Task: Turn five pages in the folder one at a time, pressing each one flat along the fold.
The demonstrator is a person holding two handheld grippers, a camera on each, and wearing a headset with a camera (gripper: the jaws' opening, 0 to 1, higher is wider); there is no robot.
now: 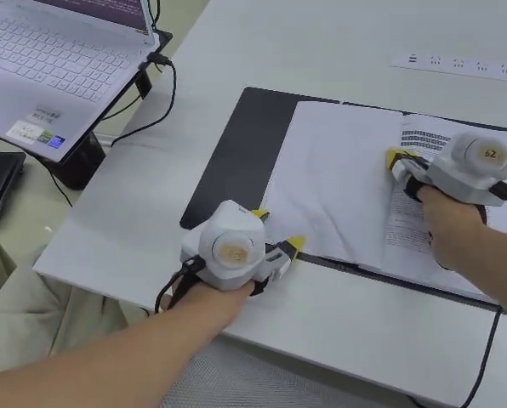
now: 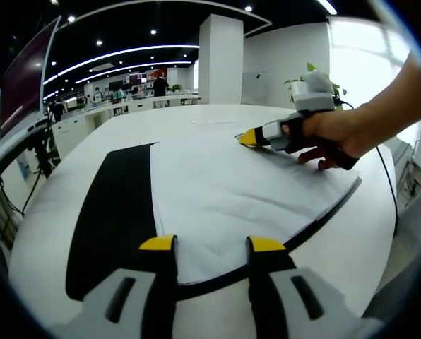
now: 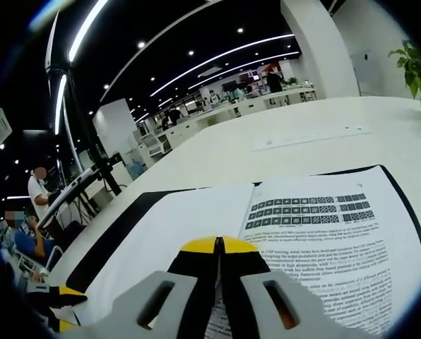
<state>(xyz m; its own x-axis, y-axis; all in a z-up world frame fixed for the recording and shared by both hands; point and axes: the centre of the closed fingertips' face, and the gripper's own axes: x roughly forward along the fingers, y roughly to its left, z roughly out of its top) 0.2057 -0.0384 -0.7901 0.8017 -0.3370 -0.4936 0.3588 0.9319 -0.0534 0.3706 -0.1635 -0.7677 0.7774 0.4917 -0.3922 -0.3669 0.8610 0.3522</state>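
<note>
folder lies open near table edge, left claw parted alongside.

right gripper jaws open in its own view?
No, the right gripper has its yellow-tipped jaws pressed together over the printed page.

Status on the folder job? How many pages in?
Done: the folder lies open, with at least one blank sheet lying over its left side. In hand: the right hand-held gripper, jaws shut, sits at the fold beside the printed page; the left hand-held gripper, open, is at the sheet's near edge. Left: unclear; the count of turned pages cannot be told.
</note>
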